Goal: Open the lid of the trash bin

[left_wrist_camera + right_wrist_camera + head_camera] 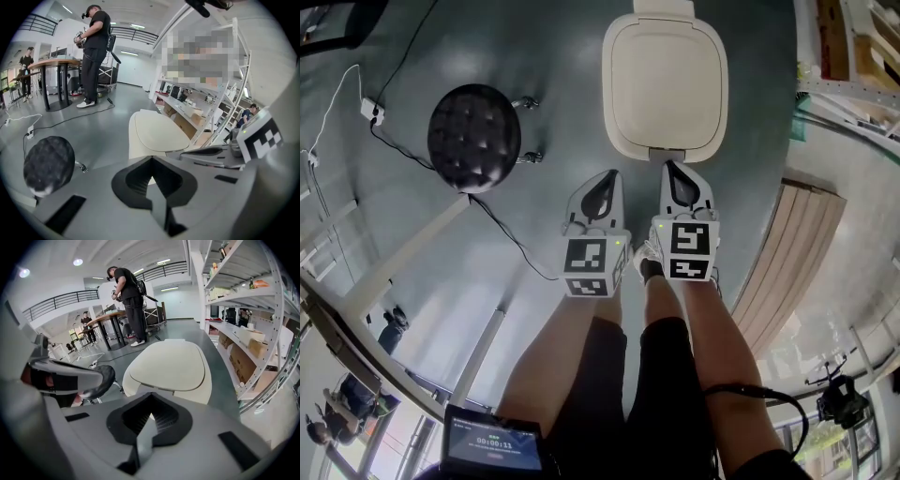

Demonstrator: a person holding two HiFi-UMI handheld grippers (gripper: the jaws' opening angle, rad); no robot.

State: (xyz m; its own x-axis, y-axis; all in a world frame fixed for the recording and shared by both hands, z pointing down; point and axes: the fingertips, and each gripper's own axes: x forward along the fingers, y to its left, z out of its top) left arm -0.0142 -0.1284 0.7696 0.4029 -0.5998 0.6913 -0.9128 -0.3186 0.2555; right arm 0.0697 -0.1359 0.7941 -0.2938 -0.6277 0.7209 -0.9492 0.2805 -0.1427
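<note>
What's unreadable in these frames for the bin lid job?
Head view: trash bin walls and any pedal, covered by the closed lid.
Head view: whether the right tool touches the grey front tab; too small.
Left gripper view: bin base, behind the left tool.
Left gripper view: upper shelf contents, under a mosaic patch.

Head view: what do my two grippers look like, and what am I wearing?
Both the left gripper and right gripper are pale grey wedges with a dark teardrop opening, each carrying a white cube with black square markers and a small green light. The person wears black shorts.
</note>
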